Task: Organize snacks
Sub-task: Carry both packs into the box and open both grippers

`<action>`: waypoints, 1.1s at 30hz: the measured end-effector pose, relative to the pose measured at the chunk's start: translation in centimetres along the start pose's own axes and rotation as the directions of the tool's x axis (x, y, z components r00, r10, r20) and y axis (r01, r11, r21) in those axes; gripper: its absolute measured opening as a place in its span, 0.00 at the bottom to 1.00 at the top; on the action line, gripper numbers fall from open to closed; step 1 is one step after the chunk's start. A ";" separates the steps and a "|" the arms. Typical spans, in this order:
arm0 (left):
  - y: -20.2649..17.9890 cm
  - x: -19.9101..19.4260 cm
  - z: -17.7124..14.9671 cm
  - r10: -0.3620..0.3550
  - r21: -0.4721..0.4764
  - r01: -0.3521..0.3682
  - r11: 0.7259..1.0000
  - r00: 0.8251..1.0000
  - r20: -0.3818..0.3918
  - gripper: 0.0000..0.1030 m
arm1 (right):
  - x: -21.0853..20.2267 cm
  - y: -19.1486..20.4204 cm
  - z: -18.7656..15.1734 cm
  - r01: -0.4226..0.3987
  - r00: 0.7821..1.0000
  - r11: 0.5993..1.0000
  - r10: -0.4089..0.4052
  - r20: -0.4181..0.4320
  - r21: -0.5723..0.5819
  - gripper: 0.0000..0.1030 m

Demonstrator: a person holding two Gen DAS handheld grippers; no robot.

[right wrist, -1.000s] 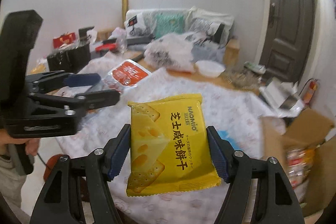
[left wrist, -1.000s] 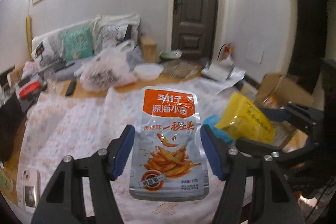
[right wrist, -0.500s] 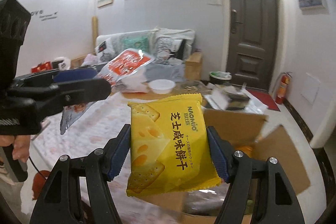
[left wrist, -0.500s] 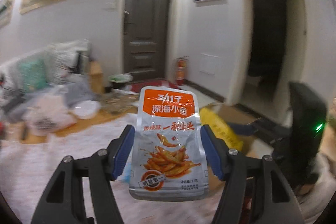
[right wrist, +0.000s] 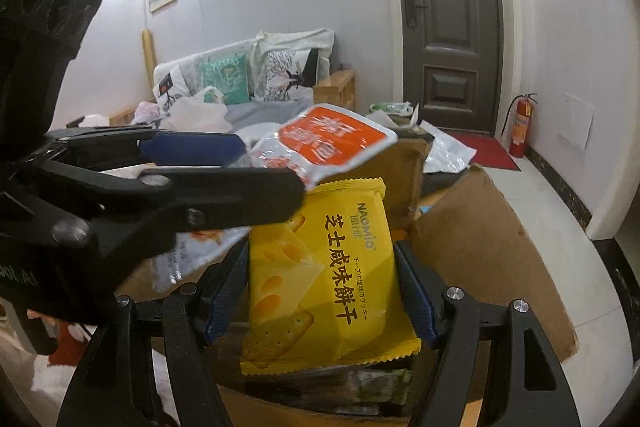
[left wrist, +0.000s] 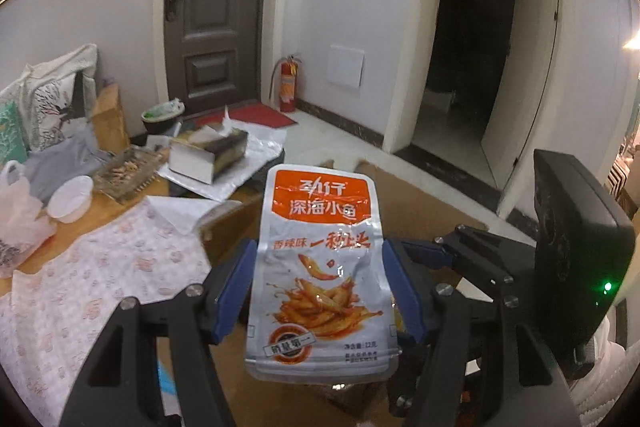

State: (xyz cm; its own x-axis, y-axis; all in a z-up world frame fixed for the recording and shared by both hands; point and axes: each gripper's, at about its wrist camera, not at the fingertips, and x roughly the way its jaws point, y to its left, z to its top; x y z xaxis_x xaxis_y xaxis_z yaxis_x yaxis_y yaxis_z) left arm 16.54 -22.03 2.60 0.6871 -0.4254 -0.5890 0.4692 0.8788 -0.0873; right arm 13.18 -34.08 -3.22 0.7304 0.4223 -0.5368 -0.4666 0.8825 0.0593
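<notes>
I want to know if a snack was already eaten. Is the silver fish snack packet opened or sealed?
It looks sealed. The silver fish snack packet has its orange top edge whole and flat, with no tear visible, as it sits between the left gripper's jaws.

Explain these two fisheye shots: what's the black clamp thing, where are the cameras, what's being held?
No robot here: a person carries a two-finger gripper in each hand, with a camera on each looking along its blue-padded fingers.

Left camera: the left gripper is shut on a silver fish pouch. The black device at right is the right gripper.

Right camera: the right gripper is shut on a yellow cracker pack. The left gripper crosses in from the left with the same pouch.

Below both is an open cardboard box, with some packets just visible inside. At left, a table with a patterned cloth holds a white bowl and a plastic bag.
</notes>
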 end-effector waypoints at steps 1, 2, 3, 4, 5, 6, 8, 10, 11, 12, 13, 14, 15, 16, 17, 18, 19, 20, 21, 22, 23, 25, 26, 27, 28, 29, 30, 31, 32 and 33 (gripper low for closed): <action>0.0 0.6 0.1 -0.004 -0.001 0.004 1.000 1.000 -0.011 0.60 | 0.4 -0.4 -0.2 0.000 1.000 1.000 0.000 -0.007 0.000 0.65; -0.1 1.2 0.1 -0.008 -0.003 0.008 1.000 1.000 -0.024 0.60 | 0.7 -0.7 -0.3 -0.001 1.000 1.000 0.001 -0.013 0.001 0.65; -0.1 1.9 0.1 -0.011 -0.004 0.011 1.000 0.999 -0.033 0.60 | 0.9 -0.9 -0.5 -0.004 1.000 1.000 0.004 -0.018 0.001 0.65; -0.1 2.2 0.1 -0.013 -0.005 0.013 1.000 0.999 -0.040 0.60 | 1.1 -1.1 -0.7 -0.007 1.000 1.000 0.007 -0.022 -0.001 0.65; -0.3 2.6 0.2 -0.013 -0.002 0.013 1.000 0.999 -0.044 0.61 | 1.3 -1.2 -0.8 -0.007 1.000 1.000 0.006 -0.024 -0.006 0.65; -0.3 2.9 0.2 -0.013 0.000 0.013 1.000 0.999 -0.046 0.61 | 1.4 -1.3 -0.9 -0.005 1.000 1.000 0.005 -0.025 -0.012 0.65; -0.2 3.3 0.3 -0.022 0.004 0.022 1.000 0.998 -0.051 0.61 | 1.4 -1.2 -1.0 -0.005 1.000 1.000 0.004 -0.028 -0.028 0.65; -0.5 3.6 0.4 -0.027 0.012 0.028 1.000 0.998 -0.065 0.61 | 1.2 -0.9 -1.3 -0.007 1.000 0.999 0.006 -0.031 -0.042 0.65; -0.6 3.8 0.4 -0.029 0.014 0.030 0.999 0.997 -0.070 0.62 | 1.3 -0.8 -1.3 -0.009 0.999 0.999 0.008 -0.032 -0.045 0.65; -0.4 3.9 0.3 -0.031 0.015 0.033 0.999 0.997 -0.076 0.62 | 1.3 -0.7 -1.4 -0.011 0.999 0.999 0.009 -0.034 -0.049 0.65; -0.3 4.1 0.3 -0.035 0.013 0.037 0.999 0.996 -0.080 0.62 | 1.2 -0.8 -1.5 -0.012 0.999 0.999 0.010 -0.034 -0.050 0.65; -0.3 4.2 0.2 -0.042 0.010 0.043 0.999 0.995 -0.088 0.62 | 1.1 -0.7 -1.6 -0.015 0.999 0.999 0.013 -0.033 -0.050 0.65; -0.3 4.3 0.1 -0.052 0.005 0.053 0.999 0.994 -0.099 0.62 | 1.0 -0.7 -1.6 -0.020 0.999 0.999 0.019 -0.033 -0.049 0.66; -0.2 4.6 0.1 -0.061 0.001 0.062 0.998 0.992 -0.111 0.62 | 0.9 -0.7 -1.6 -0.025 0.999 0.998 0.024 -0.031 -0.050 0.66; -0.3 4.7 -0.1 -0.064 0.000 0.065 0.998 0.990 -0.123 0.62 | 0.7 -0.7 -1.7 -0.028 0.999 0.998 0.027 -0.028 -0.049 0.67; -0.4 5.0 -0.2 -0.057 0.002 0.058 0.998 0.989 -0.136 0.62 | 0.6 -0.7 -1.7 -0.031 0.999 0.998 0.029 -0.027 -0.047 0.70; -0.4 5.2 -0.3 -0.053 0.005 0.054 0.999 0.988 -0.142 0.62 | 0.4 -0.8 -1.7 -0.035 0.999 0.998 0.034 -0.026 -0.047 0.71; -0.3 5.3 -0.5 -0.050 0.005 0.052 0.999 0.987 -0.151 0.62 | 0.3 -0.7 -1.6 -0.034 0.999 0.998 0.033 -0.026 -0.050 0.71; -0.2 5.5 -0.6 -0.054 -0.001 0.054 0.999 0.987 -0.152 0.62 | 0.2 -0.6 -1.6 -0.032 0.999 0.998 0.030 -0.027 -0.054 0.72; -0.1 5.4 -0.6 -0.060 -0.008 0.059 0.998 0.987 -0.151 0.62 | 0.1 -0.6 -1.6 -0.030 0.999 0.998 0.028 -0.028 -0.057 0.72; 0.0 5.2 -0.6 -0.063 -0.015 0.062 0.998 0.987 -0.146 0.63 | 0.0 -0.6 -1.6 -0.029 0.999 0.998 0.027 -0.032 -0.061 0.72; 0.2 4.9 -0.5 -0.062 -0.019 0.060 0.998 0.989 -0.134 0.65 | -0.2 -0.6 -1.5 -0.032 0.999 0.998 0.030 -0.030 -0.061 0.72; 0.3 4.6 -0.4 -0.060 -0.020 0.058 0.998 0.990 -0.128 0.66 | -0.4 -0.6 -1.5 -0.031 0.999 0.998 0.030 -0.032 -0.059 0.72; 0.4 4.3 -0.4 -0.060 -0.022 0.057 0.998 0.991 -0.121 0.67 | -0.5 -0.6 -1.5 -0.029 0.999 0.998 0.027 -0.030 -0.058 0.72; 0.5 4.0 -0.3 -0.061 -0.025 0.058 0.998 0.992 -0.113 0.67 | -0.7 -0.6 -1.4 -0.024 0.999 0.998 0.022 -0.026 -0.056 0.72; 0.6 3.8 -0.3 -0.061 -0.026 0.059 0.998 0.992 -0.109 0.67 | -0.8 -0.7 -1.2 -0.022 1.000 0.998 0.020 -0.024 -0.054 0.72; 0.8 3.3 -0.3 -0.059 -0.028 0.057 0.998 0.993 -0.099 0.67 | -0.9 -0.6 -1.0 -0.021 1.000 0.998 0.019 -0.022 -0.051 0.73; 0.9 3.1 -0.3 -0.057 -0.030 0.054 0.998 0.994 -0.094 0.67 | -1.1 -0.6 -0.9 -0.021 1.000 0.999 0.020 -0.021 -0.048 0.73; 1.1 2.5 -0.3 -0.054 -0.033 0.051 0.998 0.995 -0.084 0.67 | -1.3 -0.4 -0.8 -0.022 1.000 0.999 0.021 -0.019 -0.047 0.73; 1.3 1.9 -0.3 -0.051 -0.036 0.048 0.998 0.996 -0.075 0.67 | -1.5 -0.1 -0.7 -0.023 1.000 0.999 0.022 -0.017 -0.048 0.73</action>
State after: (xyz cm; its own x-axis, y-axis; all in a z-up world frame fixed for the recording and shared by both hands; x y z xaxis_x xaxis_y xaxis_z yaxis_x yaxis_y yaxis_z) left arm 18.31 -21.66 1.10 0.6187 -0.4517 -0.6428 0.4811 0.8647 -0.1445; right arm 11.77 -35.01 -2.98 0.7114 0.4379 -0.5497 -0.5066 0.8616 0.0308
